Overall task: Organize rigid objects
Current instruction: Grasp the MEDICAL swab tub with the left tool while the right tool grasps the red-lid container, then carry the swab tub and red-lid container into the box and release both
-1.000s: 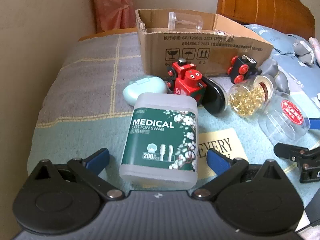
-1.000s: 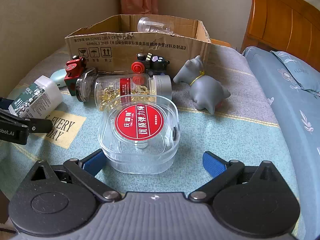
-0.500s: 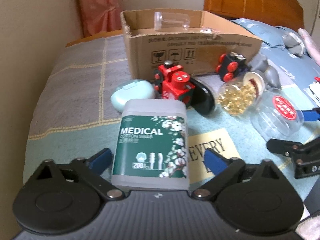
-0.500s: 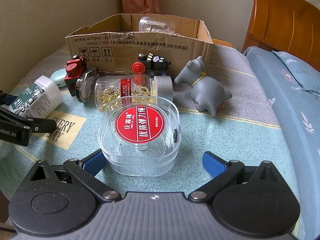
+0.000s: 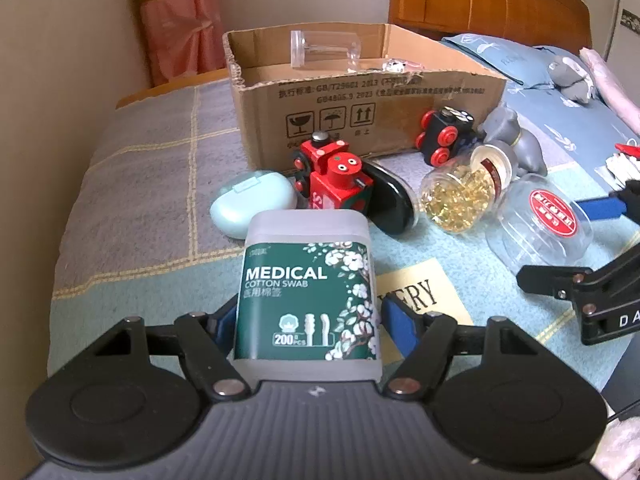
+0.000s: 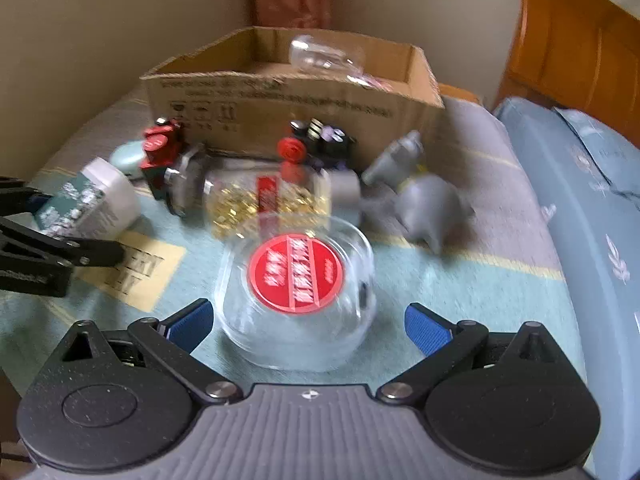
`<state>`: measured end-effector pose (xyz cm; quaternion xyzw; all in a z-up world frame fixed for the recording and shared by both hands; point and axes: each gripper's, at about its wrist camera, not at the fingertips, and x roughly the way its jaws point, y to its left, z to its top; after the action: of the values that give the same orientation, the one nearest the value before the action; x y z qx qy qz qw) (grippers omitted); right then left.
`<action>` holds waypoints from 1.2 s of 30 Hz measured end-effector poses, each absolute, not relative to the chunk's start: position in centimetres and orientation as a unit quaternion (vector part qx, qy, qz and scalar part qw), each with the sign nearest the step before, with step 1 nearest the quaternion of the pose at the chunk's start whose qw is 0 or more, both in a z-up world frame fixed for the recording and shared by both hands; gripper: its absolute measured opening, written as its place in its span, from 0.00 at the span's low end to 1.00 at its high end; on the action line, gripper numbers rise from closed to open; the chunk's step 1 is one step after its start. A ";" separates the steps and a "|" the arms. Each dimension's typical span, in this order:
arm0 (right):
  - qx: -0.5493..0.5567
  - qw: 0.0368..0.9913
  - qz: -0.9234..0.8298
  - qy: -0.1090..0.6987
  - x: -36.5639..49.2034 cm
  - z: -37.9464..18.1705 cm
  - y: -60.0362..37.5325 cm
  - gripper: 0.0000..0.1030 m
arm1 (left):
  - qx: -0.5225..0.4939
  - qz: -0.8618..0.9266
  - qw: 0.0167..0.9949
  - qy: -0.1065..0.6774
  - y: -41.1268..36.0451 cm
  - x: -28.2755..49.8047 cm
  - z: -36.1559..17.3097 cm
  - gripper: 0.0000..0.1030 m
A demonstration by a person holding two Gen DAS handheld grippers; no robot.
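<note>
Left gripper (image 5: 308,324): jaws closed against both sides of the cotton swab box (image 5: 307,300) — blue pads pressed to its flanks; box upright on the bed (image 5: 132,216).
Right gripper (image 6: 308,322): jaws apart; the clear container (image 6: 296,292) with red label sits between them, touching neither pad.
Left view only: cardboard box (image 5: 360,92) interior sharp, mint case (image 5: 252,208) beside the red toy train (image 5: 332,180).
Right view only: blurred — grey figurine (image 6: 424,196) whole; capsule jar (image 6: 272,196) lying just behind the container.
</note>
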<state>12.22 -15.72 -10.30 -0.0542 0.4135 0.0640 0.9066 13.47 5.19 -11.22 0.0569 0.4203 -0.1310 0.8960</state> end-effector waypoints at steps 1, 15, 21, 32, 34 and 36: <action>-0.059 0.906 0.066 0.413 12.3 -10.2 -15.5 1.00 | 0.055 -0.131 0.896 0.421 5.2 13.5 -11.2 0.70; -0.099 0.901 0.089 0.414 12.5 -9.9 -14.8 0.79 | 0.066 -0.136 0.891 0.429 5.5 13.6 -10.9 0.62; -0.107 0.896 0.106 0.417 12.4 -9.4 -15.1 0.79 | 0.059 -0.140 0.889 0.433 5.6 13.3 -10.6 0.62; -0.112 0.894 0.141 0.410 11.4 -6.7 -15.9 0.79 | 0.068 -0.152 0.891 0.422 6.0 12.3 -8.0 0.62; -0.109 0.895 0.144 0.407 11.2 -6.2 -16.1 0.79 | 0.066 -0.155 0.892 0.420 6.0 12.2 -7.5 0.62; -0.104 0.897 0.148 0.404 11.1 -5.7 -16.2 0.79 | 0.065 -0.159 0.893 0.415 6.0 12.3 -7.0 0.62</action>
<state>11.11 -16.19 -5.72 -0.1041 0.4041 0.1483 0.8966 12.27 5.97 -6.95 0.0648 0.4155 -0.1594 0.8932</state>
